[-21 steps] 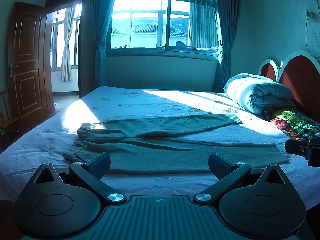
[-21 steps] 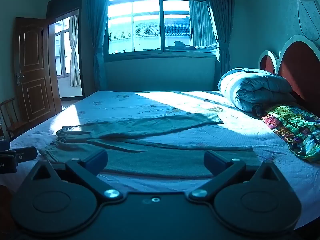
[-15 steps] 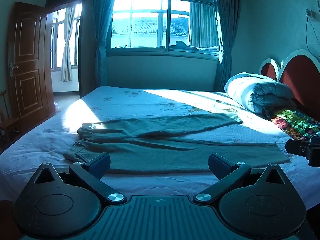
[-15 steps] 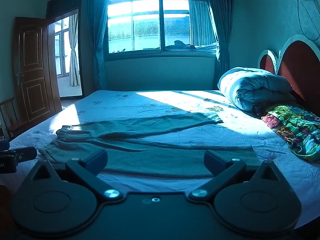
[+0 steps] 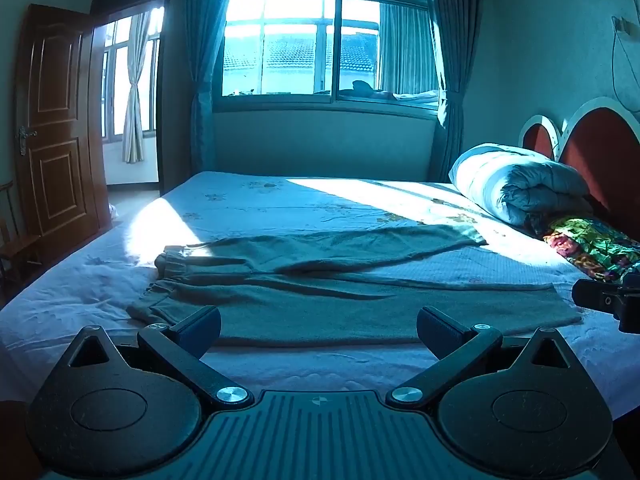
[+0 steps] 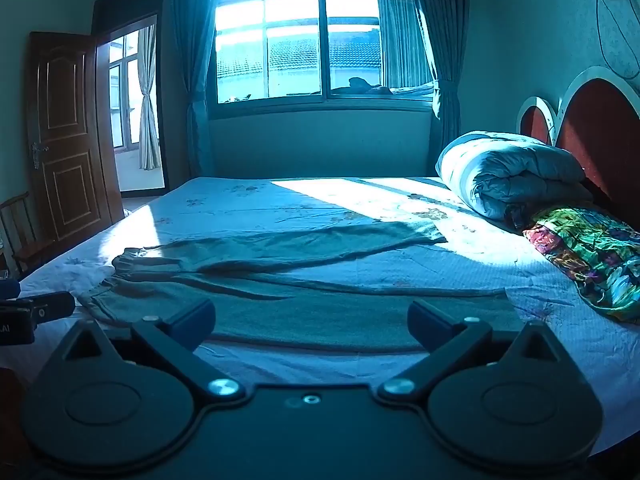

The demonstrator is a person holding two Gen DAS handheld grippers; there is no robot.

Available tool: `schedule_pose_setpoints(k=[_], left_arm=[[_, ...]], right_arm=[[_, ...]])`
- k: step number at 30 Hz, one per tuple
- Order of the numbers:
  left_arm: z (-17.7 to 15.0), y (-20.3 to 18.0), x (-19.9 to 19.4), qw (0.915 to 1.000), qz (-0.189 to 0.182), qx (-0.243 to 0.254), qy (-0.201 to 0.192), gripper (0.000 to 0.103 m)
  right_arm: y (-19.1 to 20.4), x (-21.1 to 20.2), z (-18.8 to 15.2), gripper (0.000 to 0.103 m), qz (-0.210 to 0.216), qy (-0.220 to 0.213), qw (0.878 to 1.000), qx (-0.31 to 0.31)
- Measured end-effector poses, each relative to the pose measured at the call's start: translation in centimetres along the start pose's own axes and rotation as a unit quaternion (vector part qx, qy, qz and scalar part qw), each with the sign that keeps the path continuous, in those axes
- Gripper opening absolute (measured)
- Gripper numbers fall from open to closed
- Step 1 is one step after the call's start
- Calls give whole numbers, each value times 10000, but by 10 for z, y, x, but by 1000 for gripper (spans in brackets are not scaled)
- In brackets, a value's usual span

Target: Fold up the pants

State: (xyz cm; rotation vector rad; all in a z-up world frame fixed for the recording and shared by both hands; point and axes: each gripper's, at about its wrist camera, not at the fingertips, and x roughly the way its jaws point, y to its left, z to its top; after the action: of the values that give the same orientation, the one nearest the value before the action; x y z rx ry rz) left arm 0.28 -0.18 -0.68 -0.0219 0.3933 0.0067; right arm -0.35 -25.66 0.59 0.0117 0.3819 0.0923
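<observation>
Pants [image 5: 340,296] flat on bed, beyond open jaws.

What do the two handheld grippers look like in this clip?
Both are matte black plastic. The left gripper has two angled fingers on silver pivot screws, round side discs and a ribbed centre plate with a small target mark. The right gripper matches, but its centre plate is smooth.

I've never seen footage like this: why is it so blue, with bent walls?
Left wrist view: fisheye lens bows the door and room edges; the window glares white. Right wrist view: a blue cast; a sun patch on the bed, pants mostly in shade.
</observation>
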Motion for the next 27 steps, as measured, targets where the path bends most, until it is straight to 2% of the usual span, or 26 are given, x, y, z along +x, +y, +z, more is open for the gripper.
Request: schedule_pose_setpoints(k=[27], left_arm=[[1,-2,-1,10000,-17,48,32,103]], right_arm=[[3,1,-1,97,-3,5,10000,-32]])
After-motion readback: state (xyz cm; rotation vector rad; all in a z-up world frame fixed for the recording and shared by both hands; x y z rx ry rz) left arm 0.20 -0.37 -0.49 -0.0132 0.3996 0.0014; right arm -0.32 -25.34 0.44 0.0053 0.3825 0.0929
